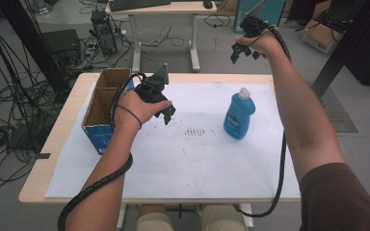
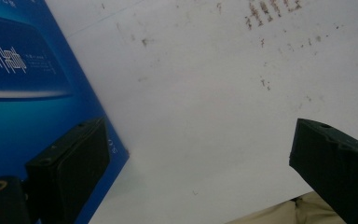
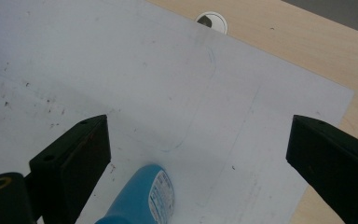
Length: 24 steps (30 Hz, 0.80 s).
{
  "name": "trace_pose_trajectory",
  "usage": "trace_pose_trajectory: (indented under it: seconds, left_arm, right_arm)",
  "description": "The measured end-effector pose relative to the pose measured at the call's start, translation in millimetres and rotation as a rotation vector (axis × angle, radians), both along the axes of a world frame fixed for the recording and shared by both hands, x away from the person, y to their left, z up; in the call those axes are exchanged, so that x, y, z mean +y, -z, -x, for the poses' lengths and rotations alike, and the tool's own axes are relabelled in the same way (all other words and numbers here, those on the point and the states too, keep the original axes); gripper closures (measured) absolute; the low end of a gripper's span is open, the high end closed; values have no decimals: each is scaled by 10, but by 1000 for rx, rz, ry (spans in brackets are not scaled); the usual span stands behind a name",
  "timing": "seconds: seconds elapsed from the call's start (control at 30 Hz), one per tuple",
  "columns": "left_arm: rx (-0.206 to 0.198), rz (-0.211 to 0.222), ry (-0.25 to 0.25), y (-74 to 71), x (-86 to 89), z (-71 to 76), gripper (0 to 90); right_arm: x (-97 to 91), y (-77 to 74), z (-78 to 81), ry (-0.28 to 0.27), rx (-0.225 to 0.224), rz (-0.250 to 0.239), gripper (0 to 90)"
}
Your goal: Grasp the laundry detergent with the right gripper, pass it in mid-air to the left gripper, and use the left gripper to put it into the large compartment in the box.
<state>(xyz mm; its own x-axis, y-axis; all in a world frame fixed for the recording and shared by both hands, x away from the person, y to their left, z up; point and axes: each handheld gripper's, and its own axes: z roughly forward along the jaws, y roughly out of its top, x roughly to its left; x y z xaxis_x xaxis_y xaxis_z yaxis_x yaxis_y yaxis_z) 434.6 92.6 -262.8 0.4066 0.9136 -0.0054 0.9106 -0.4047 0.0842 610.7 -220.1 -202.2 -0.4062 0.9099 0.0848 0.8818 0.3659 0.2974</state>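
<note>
Bottle point(image 1: 238, 115), high view: blue, white-capped, upright on the white sheet point(image 1: 183, 159), well apart from the cardboard box point(image 1: 101, 108); my left gripper point(image 1: 166, 111) hovers beside the box, right gripper point(image 1: 243, 50) raised. Left gripper view: jaws wide, empty, beside the box's blue wall point(image 2: 23, 93). Right gripper view: jaws wide above the bottle point(image 3: 142, 198); I judge it light, stiff, slick, best gripped across its narrower upper body.

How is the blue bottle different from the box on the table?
The blue bottle is smooth, rounded plastic with a white cap on; the cardboard box is square-cornered and open on top. The bottle stands toward the table's right, the box at its left edge beside the left gripper. Both are upright and partly blue.
</note>
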Motion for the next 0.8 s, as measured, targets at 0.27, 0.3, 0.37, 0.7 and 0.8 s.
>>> trace_pose_trajectory:
  seconds: [0.27,0.3,0.37,0.7,0.8]
  left_arm:
    - [-8,5,5,-23,-11,32,55]
    - [-9,4,8,-28,-13,35,55]
    - [-14,7,9,-35,-22,46,55]
    - [-32,13,35,-76,-41,99,54]
    - [-41,15,44,-88,-55,113,54]
  right_arm:
    - [-208,-91,186,-12,-29,-60,63]
    - [-258,-105,222,-26,-41,-63,63]
    - [-340,-127,303,-36,-55,-82,61]
    - [-794,-94,784,-82,-134,-173,55]
    - [-910,-64,940,-105,-173,-197,50]
